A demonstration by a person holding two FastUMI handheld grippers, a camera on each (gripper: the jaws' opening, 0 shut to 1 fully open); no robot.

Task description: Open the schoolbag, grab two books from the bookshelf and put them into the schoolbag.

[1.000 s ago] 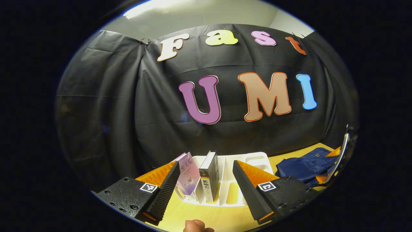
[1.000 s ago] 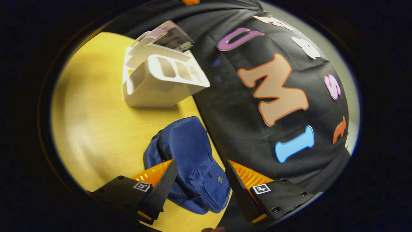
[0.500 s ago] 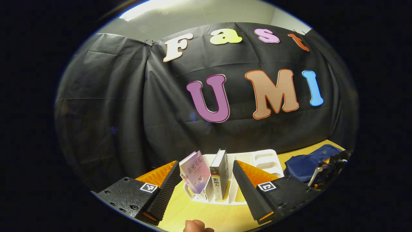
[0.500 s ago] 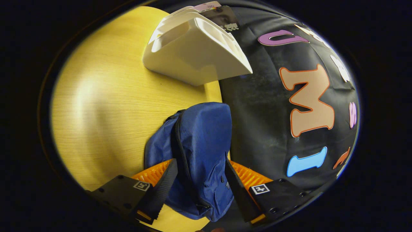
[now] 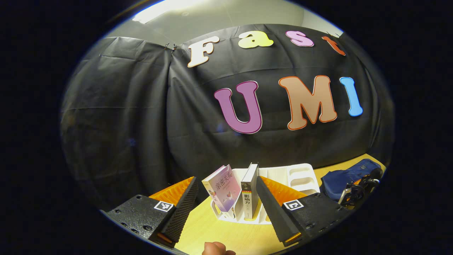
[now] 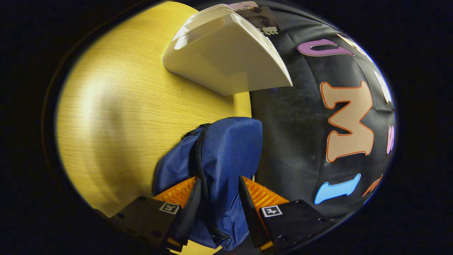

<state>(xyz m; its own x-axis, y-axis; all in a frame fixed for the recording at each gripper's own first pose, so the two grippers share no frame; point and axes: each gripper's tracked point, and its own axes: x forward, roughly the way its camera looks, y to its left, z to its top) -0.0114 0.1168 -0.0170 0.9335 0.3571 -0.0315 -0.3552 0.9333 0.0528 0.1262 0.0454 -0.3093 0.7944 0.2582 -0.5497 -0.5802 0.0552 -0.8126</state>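
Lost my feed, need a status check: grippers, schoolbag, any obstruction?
Right gripper closing round schoolbag, zip shut. Left gripper open, facing books in bookshelf. Nothing in the way.

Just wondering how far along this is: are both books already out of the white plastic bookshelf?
No, the pink paperback book and the dark-spined book stand in the white plastic bookshelf.

Booth dim overall. Ceiling light [image 5: 166, 10] glows bright at top of left gripper view, washed out. Pale glare patch on yellow table [image 6: 95, 102] in right gripper view. Strong fisheye bending at edges; wall folds curve. Both views fairly sharp; far rim slightly soft and darkened.
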